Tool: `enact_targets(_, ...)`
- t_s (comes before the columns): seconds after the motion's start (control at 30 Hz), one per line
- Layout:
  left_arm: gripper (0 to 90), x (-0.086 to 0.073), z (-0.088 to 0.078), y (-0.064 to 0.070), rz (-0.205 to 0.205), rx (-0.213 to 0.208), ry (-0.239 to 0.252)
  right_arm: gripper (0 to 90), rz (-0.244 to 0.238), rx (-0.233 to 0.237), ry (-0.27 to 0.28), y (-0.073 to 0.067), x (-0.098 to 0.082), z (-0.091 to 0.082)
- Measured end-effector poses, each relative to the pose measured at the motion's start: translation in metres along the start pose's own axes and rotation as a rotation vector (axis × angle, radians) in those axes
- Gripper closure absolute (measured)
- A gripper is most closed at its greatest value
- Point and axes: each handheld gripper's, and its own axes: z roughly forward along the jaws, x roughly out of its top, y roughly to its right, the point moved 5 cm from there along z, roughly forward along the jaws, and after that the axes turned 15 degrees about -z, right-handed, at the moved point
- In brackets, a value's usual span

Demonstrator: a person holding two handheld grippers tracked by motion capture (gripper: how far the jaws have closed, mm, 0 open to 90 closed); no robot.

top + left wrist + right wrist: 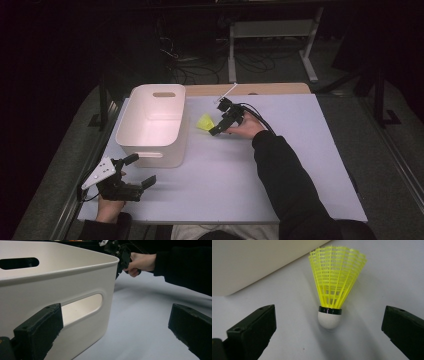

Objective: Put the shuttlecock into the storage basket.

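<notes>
Looks like the pick-up step: white bin [152, 125] sits on the bench [280, 170], and the yellow shuttlecock [333, 287] lies just right of it, between the wide-apart jaws of the right tool [329, 335]. Next it needs to close on the cork. Left tool [136, 172] also gapes, empty, by the bin. No readable writing anywhere.

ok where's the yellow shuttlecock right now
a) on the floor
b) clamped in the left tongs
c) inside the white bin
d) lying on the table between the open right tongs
d: the shuttlecock lies on the table between the wide-open right tongs, untouched, beside the bin.
</notes>
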Motion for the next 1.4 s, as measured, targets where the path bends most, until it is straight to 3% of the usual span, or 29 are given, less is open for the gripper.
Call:
enact_targets(0.17, 0.0, 0.0, 0.0, 0.0, 0.0, -0.001, 0.001, 0.0, 0.006, 0.004, -0.007, 0.001, -0.003, 0.01)
enact_targets(0.3, 0.0, 0.0, 0.0, 0.0, 0.0, -0.001, 0.0, 5.6, 0.008, 0.01, -0.006, 0.002, -0.004, 0.014)
enact_targets(0.77, 0.0, 0.0, 0.0, 0.0, 0.0, -0.001, 0.001, 35.7, -0.016, 0.017, 0.005, 0.002, -0.005, 0.016)
enact_targets(1.0, 0.0, 0.0, 0.0, 0.0, -0.001, -0.002, 0.0, 50.0, -0.005, 0.014, 0.006, 0.003, -0.005, 0.016)
enact_targets(1.4, 0.0, 0.0, 0.0, 0.0, 0.002, -0.001, -0.002, 62.2, 0.026, 0.024, -0.007, 0.004, -0.008, 0.019)
